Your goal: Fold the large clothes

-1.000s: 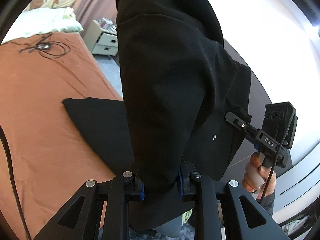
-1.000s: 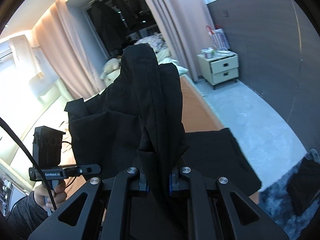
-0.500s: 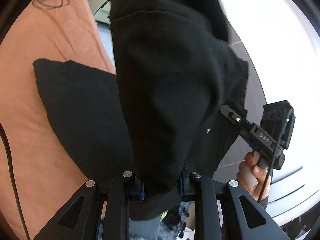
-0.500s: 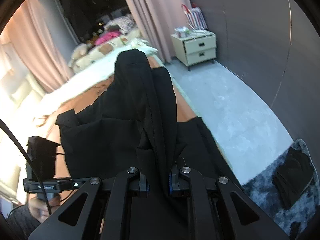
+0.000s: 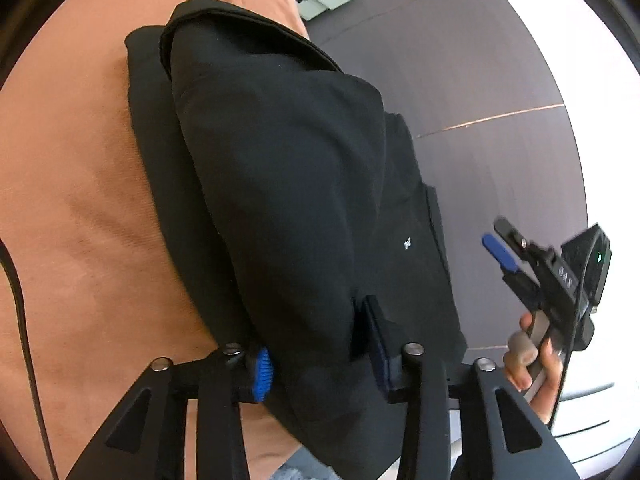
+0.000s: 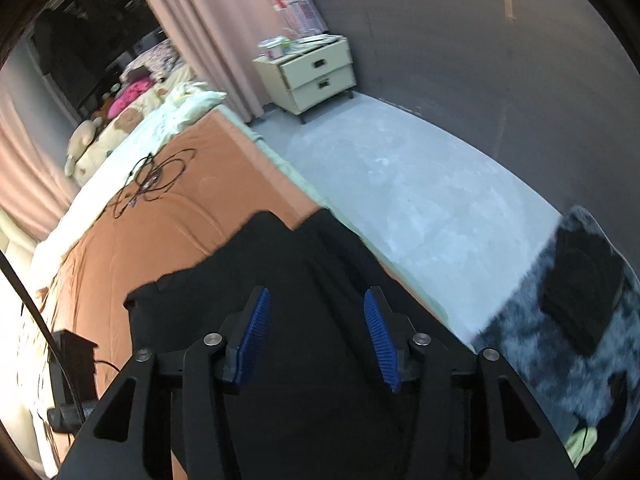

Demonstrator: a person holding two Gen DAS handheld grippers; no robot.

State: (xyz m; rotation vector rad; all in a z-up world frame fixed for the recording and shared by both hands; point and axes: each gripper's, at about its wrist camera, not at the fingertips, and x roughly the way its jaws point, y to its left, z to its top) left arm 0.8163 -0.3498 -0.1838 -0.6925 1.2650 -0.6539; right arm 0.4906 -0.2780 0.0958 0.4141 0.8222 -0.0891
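A large black garment point(image 5: 280, 184) lies folded on the orange bed cover point(image 5: 80, 200), its top layer bulging over the lower one near the bed's edge. My left gripper point(image 5: 320, 360) is low over the near end with its jaws opening. A thick fold still sits between them, and the left blue pad point(image 5: 262, 374) shows bare. My right gripper point(image 6: 316, 328) hovers just above the same black garment point(image 6: 304, 264). Its jaws are opening, both blue pads are bare, and nothing is pinched. The right gripper point(image 5: 500, 242) also appears off the garment's right side, held by a hand point(image 5: 528, 360).
A cream nightstand point(image 6: 312, 76) stands by the dark wall past grey floor point(image 6: 400, 168). Black cables point(image 6: 152, 180) lie further up the bed before pillows and soft toys point(image 6: 120, 120). A shaggy grey rug point(image 6: 520, 352) with a dark item point(image 6: 580, 296) lies beside the bed.
The raised half of the garment has come down and now lies over the lower layer on the bed. Both grippers sank with it and their jaws spread; the right one let the fabric go.
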